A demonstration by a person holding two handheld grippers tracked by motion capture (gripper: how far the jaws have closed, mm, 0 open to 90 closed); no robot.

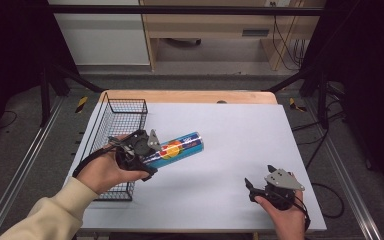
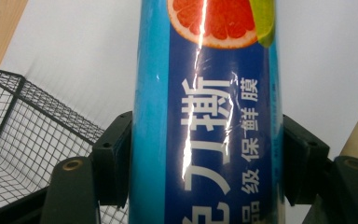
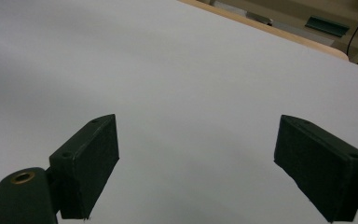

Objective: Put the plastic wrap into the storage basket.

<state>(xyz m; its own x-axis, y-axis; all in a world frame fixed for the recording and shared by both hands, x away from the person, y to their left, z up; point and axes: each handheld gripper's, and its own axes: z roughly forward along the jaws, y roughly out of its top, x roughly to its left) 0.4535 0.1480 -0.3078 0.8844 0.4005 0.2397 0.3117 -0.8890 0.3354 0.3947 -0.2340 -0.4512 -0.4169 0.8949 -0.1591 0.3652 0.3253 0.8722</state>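
Blue tube [image 1: 179, 147] with orange citrus print and white lettering, black wire basket [image 1: 111, 135], white table [image 1: 230, 150]

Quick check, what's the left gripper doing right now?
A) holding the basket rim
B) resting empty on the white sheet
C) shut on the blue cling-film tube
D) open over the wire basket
C: in the left gripper view both black pads press the sides of the blue cling-film tube, and the high view shows the left gripper carrying it beside the wire basket.
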